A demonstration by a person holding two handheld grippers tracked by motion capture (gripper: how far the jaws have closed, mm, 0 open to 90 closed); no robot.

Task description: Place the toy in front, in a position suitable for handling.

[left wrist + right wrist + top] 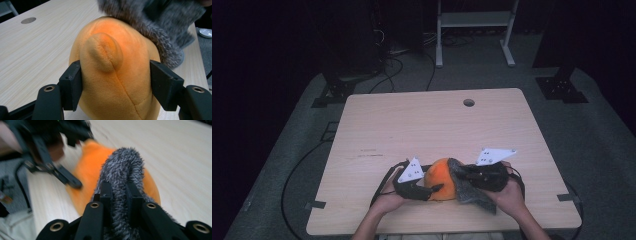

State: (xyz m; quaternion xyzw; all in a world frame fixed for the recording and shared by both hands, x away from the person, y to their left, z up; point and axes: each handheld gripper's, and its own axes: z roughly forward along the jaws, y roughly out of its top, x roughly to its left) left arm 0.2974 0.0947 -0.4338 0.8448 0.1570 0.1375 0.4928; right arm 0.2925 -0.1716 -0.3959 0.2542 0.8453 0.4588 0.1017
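Observation:
An orange plush toy (441, 179) rests on the wooden table (422, 125) near its front edge. A grey furry cloth (469, 187) drapes over the toy's right side. My left gripper (113, 85) is shut on the orange plush toy (112, 75), one pad pressing each flank below a small rounded ear. My right gripper (117, 195) is shut on a fold of the grey furry cloth (122, 170), held above the orange plush toy (87, 170). In the high view, the left gripper (432, 190) sits left of the toy and the right gripper (464, 172) to its right.
A round cable hole (469, 102) lies near the table's far edge. Beyond the table stand a white frame (474, 22) and dark stands with cables on the grey floor. In the right gripper view the left gripper (72, 181) appears blurred at upper left.

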